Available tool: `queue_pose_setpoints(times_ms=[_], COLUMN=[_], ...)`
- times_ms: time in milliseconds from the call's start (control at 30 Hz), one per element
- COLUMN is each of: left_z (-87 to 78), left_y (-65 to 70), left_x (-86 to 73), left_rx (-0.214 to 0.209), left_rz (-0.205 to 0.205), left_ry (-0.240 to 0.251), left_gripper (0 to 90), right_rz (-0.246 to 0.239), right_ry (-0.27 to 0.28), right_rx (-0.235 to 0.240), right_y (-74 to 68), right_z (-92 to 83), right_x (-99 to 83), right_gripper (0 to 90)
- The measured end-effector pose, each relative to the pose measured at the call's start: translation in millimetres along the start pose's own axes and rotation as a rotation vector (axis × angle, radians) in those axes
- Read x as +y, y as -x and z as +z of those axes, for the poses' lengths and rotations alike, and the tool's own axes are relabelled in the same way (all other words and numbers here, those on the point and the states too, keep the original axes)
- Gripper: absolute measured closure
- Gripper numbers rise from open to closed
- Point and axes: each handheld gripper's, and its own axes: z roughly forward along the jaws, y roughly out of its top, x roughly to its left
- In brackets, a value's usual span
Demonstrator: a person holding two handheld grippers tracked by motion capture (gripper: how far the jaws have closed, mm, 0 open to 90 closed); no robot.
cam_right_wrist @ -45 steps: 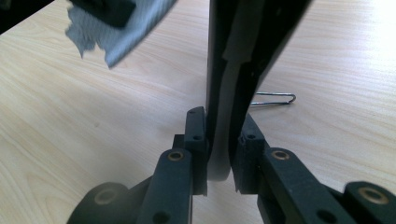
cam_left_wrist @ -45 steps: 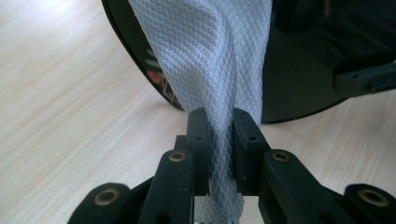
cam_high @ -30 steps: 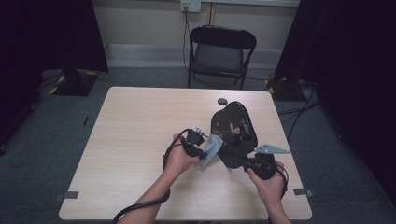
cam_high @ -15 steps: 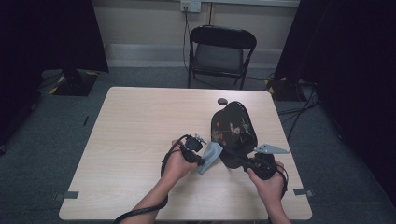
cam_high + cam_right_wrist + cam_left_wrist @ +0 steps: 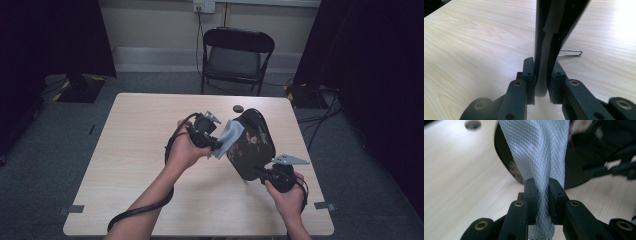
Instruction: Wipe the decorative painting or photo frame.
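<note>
Left gripper [image 5: 541,195]: jaws clenched on a fold of pale grey mesh cloth [image 5: 536,152], drawn out from the dark oval case [image 5: 250,142]. Right gripper [image 5: 541,77]: jaws clamped on the case's near black edge [image 5: 549,37], holding it tilted above the wooden table [image 5: 140,165]. Case between both grippers, over the table's right half; printed floral pattern on its face, no legible writing. Behind it, a small dark round object [image 5: 238,108]; under it, a wire clip [image 5: 570,53].

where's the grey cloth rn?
High view: the grey cloth is right of table centre, pinched in the left gripper, against the upper left edge of the black case.
</note>
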Motion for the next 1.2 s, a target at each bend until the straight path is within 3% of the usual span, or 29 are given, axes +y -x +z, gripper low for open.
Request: queue_pose_setpoints(times_ms=[100,200,300,400,733,1200], left_z=[-18.3,-22.4,-17.6,-9.6,23.9,63.1], left_y=[3.7,6.4,13.9,16.3,11.0,9.1], left_x=[24.7,34.0,42.2,41.5,14.8,-27.7], left_rx=[0.0,0.007,-0.002,-0.013,-0.022,-0.039], left_rz=[0.023,0.036,0.066,0.069,0.048,0.014], left_ry=[0.037,0.045,0.03,0.023,-0.055,-0.112], left_gripper=[78.8,78.9,78.9,78.9,78.9,79.0], right_rz=[0.0,0.0,0.0,-0.002,-0.002,-0.002], right_ry=[0.004,0.002,0.001,-0.001,-0.002,-0.004], right_rx=[0.002,0.002,0.004,0.002,0.003,0.004], right_y=[0.5,0.5,0.8,0.7,0.7,1.0], right_z=[0.2,0.1,0.1,0.0,0.0,0.0], right_x=[-0.2,-0.1,0.1,0.2,0.2,0.2], right_gripper=[78.6,78.6,78.6,78.6,78.6,78.5])
